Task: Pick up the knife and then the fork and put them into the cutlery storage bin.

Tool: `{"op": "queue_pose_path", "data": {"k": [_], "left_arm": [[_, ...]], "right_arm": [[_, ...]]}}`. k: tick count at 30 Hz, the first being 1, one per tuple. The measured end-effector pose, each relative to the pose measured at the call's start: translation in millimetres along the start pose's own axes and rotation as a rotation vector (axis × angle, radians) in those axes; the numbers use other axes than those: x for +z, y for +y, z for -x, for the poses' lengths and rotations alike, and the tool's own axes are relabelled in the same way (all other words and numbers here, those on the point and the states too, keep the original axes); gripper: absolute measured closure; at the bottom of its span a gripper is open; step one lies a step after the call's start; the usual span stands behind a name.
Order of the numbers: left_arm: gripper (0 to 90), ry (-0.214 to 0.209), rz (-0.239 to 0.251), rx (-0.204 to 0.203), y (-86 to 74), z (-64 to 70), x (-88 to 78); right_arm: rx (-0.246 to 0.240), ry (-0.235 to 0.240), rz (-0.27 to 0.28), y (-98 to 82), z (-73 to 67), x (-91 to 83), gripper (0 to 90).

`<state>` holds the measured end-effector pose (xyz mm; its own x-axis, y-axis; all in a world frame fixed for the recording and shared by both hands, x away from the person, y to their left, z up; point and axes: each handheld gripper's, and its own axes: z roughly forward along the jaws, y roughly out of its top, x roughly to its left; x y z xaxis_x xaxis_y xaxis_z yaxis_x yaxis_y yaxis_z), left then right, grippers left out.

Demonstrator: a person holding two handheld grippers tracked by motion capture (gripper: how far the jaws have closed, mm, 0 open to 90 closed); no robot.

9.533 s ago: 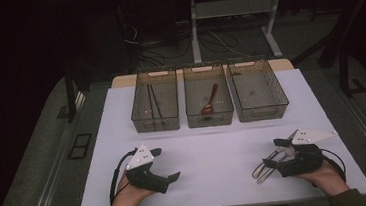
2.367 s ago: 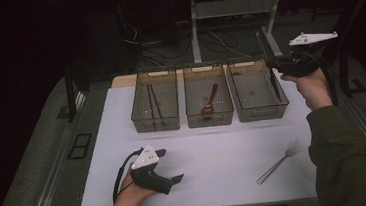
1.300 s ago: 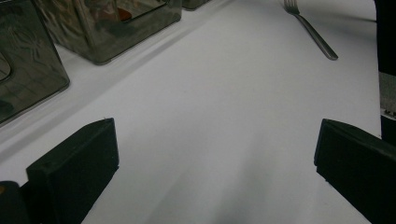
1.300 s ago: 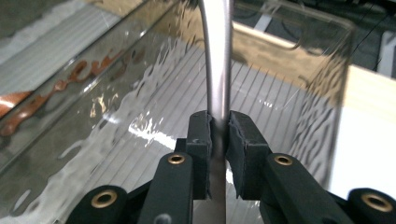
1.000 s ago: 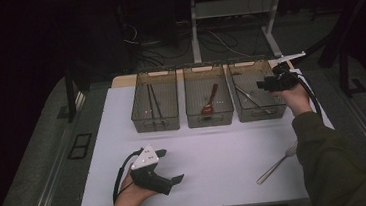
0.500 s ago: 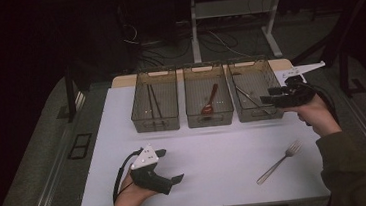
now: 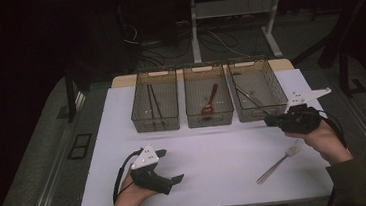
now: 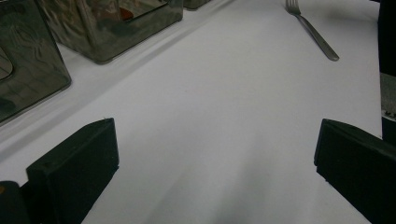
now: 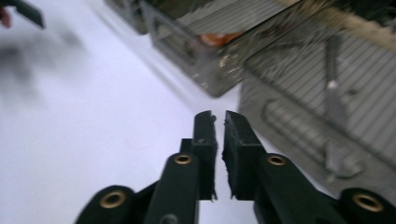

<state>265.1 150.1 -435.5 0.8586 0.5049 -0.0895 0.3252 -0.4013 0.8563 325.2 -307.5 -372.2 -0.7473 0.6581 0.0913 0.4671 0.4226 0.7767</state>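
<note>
A metal fork [image 7: 281,160] lies on the white table, front right. My right gripper [image 7: 269,121] hovers just in front of the right bin [image 7: 269,78], above and behind the fork, pointing left. Its jaws have just been closing and are shut, with nothing between them [image 9: 219,122]. A metal utensil [image 7: 248,96] lies in that bin [image 9: 334,93]. My left gripper [image 7: 171,165] rests at the front left with its jaws wide open and empty [image 8: 215,140]. The fork [image 8: 312,29] shows far ahead of them.
Three clear bins stand in a row at the back. The left bin [image 7: 156,121] holds dark chopsticks [image 7: 154,101]. The middle bin [image 7: 210,118] holds a red spoon [image 7: 210,100]. White tabletop [image 7: 215,155] stretches between the two hands.
The right hand has drawn back from over the right bin toward the table's front, and its jaws have come together. The left hand has stayed put.
</note>
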Motion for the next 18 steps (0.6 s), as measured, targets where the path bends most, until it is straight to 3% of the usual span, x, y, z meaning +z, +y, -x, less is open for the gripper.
{"op": "queue_pose_path", "data": {"k": [2, 8, 18], "left_arm": [[0.0, 0.001, 0.000, 0.001, 0.0, -0.2, -0.2], [0.0, 0.001, 0.002, 0.001, 0.0, -0.1, 0.2], [0.0, 0.001, 0.000, 0.002, 0.1, 0.1, -0.4]], "right_arm": [[-0.005, 0.018, -0.015, -6.6, -4.8, 0.7, 88.4], [-0.018, 0.061, -0.048, -23.3, -17.6, 4.8, 88.9], [-0.033, 0.095, -0.123, -56.8, -37.5, 6.5, 88.8]]}}
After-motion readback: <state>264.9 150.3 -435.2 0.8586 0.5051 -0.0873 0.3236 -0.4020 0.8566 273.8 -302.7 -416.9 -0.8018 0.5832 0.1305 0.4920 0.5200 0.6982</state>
